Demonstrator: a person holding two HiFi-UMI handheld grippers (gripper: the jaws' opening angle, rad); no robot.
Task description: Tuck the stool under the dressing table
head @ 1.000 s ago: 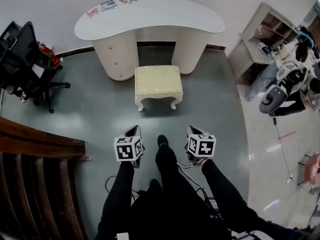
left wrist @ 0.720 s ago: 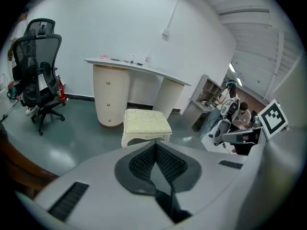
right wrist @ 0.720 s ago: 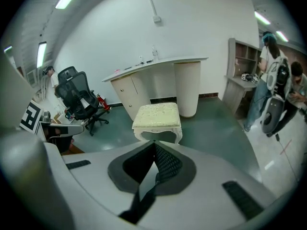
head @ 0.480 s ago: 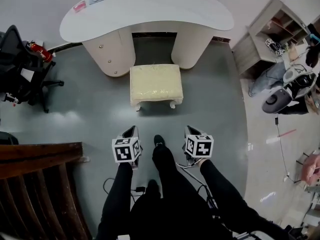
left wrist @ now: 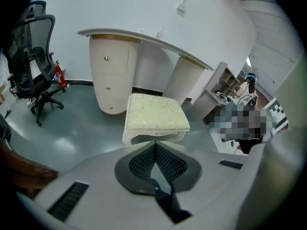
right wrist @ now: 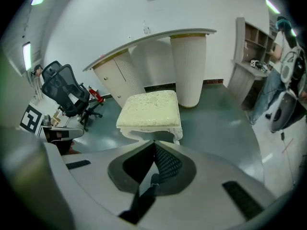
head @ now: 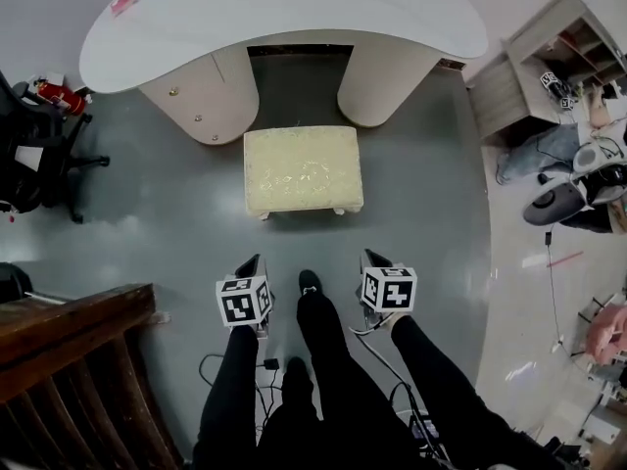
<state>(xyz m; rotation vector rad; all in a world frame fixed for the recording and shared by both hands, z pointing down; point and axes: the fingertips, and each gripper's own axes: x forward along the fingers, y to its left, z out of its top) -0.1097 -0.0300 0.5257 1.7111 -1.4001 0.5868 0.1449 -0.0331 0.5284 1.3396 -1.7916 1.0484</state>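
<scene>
Stool: 1 stool (head: 303, 169) with a pale cushion stands on the grey floor in the upper middle of the head view, at the mouth of the gap under the counter (head: 294, 13), not yet tucked in.
Left claw: the left claw (head: 251, 264), lower middle of the frame, is clenched on nothing, tips together, well short of the stool.
Right claw: the right claw (head: 373, 258), beside it to the right, is likewise clenched and empty.
Step in hand: the approach, by my reading; neither claw touches the stool.
Doing it well: meet the near edge of the seat with both claws, 1 toward each corner, and push evenly so the stool goes straight between the 2 pedestals. An uneven push would likely swing a leg into a pedestal.
Count: 1 stool, 1 counter on 2 pedestals, 2 claws, 1 office chair (head: 34, 155) at the left edge, 1 red fire extinguisher (head: 54, 96) upper left, 1 shelf unit (head: 544, 52) upper right.
</scene>
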